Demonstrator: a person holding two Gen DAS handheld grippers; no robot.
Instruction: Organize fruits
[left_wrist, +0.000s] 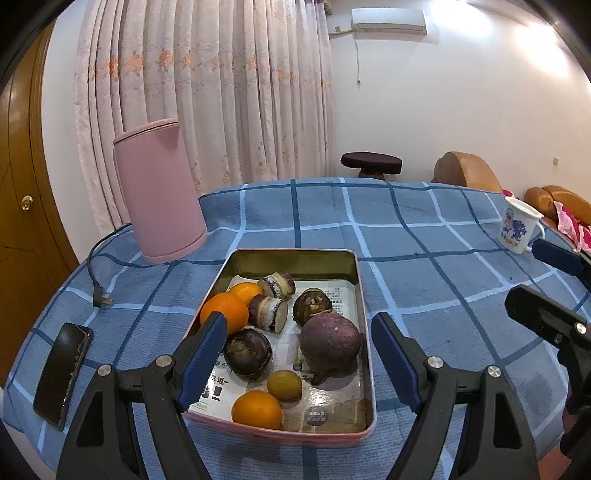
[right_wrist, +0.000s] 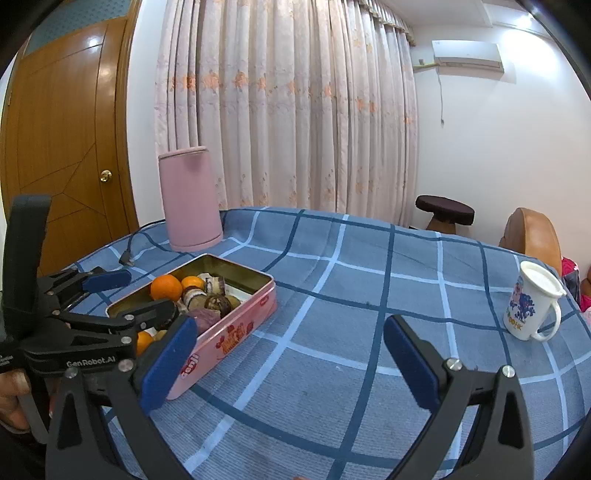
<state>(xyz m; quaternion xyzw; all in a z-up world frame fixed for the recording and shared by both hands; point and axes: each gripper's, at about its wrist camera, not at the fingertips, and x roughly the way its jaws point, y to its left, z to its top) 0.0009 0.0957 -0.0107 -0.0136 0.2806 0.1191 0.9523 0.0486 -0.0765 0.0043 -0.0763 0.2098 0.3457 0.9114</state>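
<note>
— Where's the fruit?

— In the pink tin (left_wrist: 364, 295) on my table (left_wrist: 424, 258): oranges (left_wrist: 224, 312), a purple fruit (left_wrist: 330, 341), dark round ones.

— Your fingers?

— My left gripper (left_wrist: 299, 360) hangs over the tin, spread wide, holding nothing. My right gripper (right_wrist: 290, 362) is over bare cloth beside it, also spread and empty.

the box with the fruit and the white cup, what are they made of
Box: looks like thin metal tin; shiny gold inside with reflections, glossy pink printed outside, rolled rim. White cup: probably plastic or glazed ceramic; smooth glossy wall with a printed cartoon, can't tell which.
</note>
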